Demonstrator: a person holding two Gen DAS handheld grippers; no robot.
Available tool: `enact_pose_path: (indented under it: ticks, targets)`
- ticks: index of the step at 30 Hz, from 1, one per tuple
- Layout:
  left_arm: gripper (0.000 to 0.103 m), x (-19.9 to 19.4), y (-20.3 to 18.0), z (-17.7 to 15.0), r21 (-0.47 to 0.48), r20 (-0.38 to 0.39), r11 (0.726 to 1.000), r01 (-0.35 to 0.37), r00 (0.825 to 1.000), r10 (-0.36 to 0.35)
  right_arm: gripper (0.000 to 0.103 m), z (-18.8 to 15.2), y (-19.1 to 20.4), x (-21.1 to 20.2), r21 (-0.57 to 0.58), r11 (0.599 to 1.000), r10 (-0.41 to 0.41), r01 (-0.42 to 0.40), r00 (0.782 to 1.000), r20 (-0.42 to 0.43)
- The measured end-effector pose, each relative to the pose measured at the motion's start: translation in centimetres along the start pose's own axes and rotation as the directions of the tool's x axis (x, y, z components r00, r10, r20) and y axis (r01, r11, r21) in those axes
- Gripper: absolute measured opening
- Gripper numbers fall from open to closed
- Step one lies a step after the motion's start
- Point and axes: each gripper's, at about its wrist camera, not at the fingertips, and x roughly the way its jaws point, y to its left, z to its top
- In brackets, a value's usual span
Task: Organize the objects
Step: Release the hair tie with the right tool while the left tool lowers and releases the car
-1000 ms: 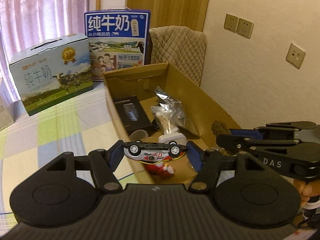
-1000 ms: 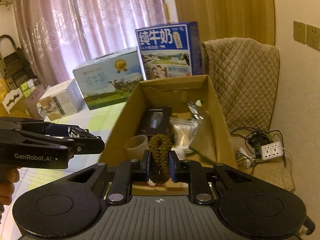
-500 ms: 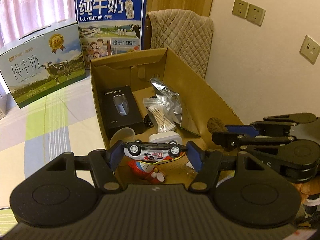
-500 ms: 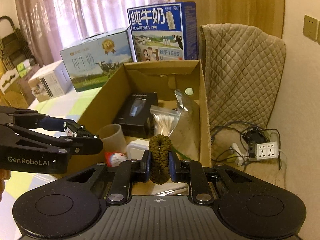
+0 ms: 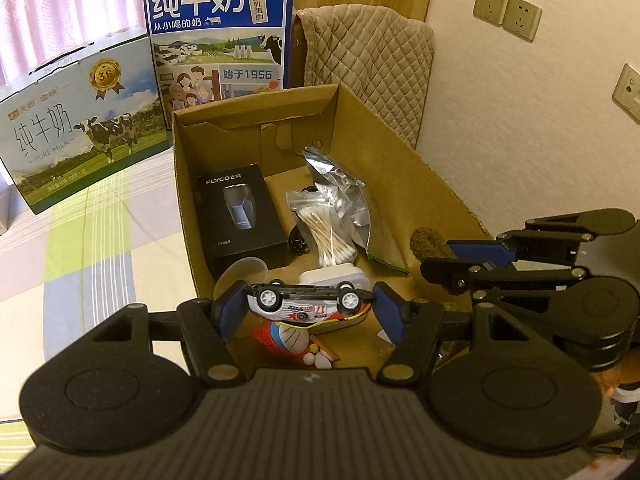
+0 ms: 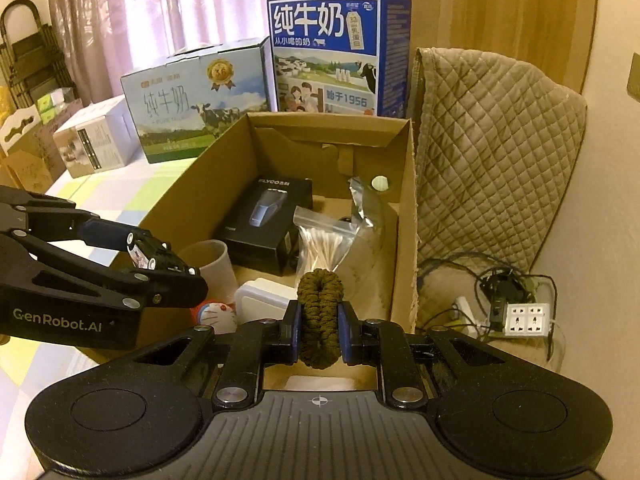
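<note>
My left gripper [image 5: 306, 312] is shut on a silver toy race car [image 5: 306, 305], held upside down over the near end of an open cardboard box [image 5: 432, 196]. My right gripper [image 6: 319, 322] is shut on a brown braided hair tie [image 6: 320, 316], above the box's near right corner [image 6: 404, 216]. Inside the box lie a black shaver box [image 5: 242, 216], a bag of cotton swabs [image 5: 326, 232], a silver foil pouch [image 5: 352, 196], a paper cup [image 6: 218, 264], a white case [image 6: 264, 300] and a red-and-white cartoon figure [image 5: 296, 338]. From the right wrist view the left gripper [image 6: 140, 256] hovers over the box's left wall.
Two milk cartons stand behind the box: a blue one [image 5: 220, 32] and a pale one with a cow [image 5: 80, 120]. A quilted beige cover [image 6: 492, 152] drapes a chair to the right. A power strip and cables [image 6: 520, 316] lie on the floor. Wall sockets [image 5: 506, 12] sit above.
Both grippers have moved forward and higher over the box, each still holding its object; the box's inside now shows more fully.
</note>
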Motion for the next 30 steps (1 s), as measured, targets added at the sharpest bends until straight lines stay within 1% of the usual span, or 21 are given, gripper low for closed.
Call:
enact_pose_path:
  ticks: [3,4,5,6,7,8,15,20,30]
  targets:
    - [0.064,0.2,0.0,0.1,0.001,-0.004,1.000,-0.001,1.000,0.001,0.016,0.2,-0.1,0.1,-0.003,1.000,0.002,-0.002,1.000,0.013]
    - [0.064,0.3,0.0,0.1,0.001,-0.006,1.000,-0.001,1.000,0.001,0.020,0.2,-0.1,0.1,-0.007,1.000,0.000,0.000,1.000,0.019]
    - [0.064,0.4,0.0,0.2,0.001,-0.006,1.000,0.000,1.000,0.000,0.027,0.3,-0.1,0.1,-0.012,1.000,-0.007,0.007,1.000,0.024]
    - [0.064,0.4,0.0,0.2,0.002,-0.006,1.000,0.002,1.000,-0.002,0.030,0.3,-0.1,0.1,-0.017,1.000,-0.012,0.013,0.999,0.031]
    - [0.064,0.4,0.0,0.2,0.004,-0.006,1.000,0.004,1.000,-0.004,0.036,0.3,-0.1,0.2,-0.020,1.000,-0.018,0.019,0.999,0.038]
    - [0.064,0.5,0.0,0.2,0.006,-0.006,1.000,0.005,1.000,-0.005,0.038,0.4,-0.2,0.1,-0.022,1.000,-0.017,0.018,0.999,0.044]
    - [0.064,0.8,-0.1,0.2,0.009,-0.013,1.000,0.009,1.000,-0.009,0.040,0.5,-0.5,-0.1,-0.015,1.000,-0.013,0.014,0.998,0.060]
    - [0.064,0.9,-0.2,0.2,0.010,-0.017,1.000,0.009,1.000,-0.008,0.040,0.5,-1.1,-0.6,0.011,1.000,-0.013,0.012,0.997,0.075]
    - [0.064,1.4,-0.6,0.3,0.014,-0.026,1.000,0.008,1.000,-0.008,0.040,0.3,-1.5,-0.9,0.028,1.000,-0.011,0.009,0.997,0.078]
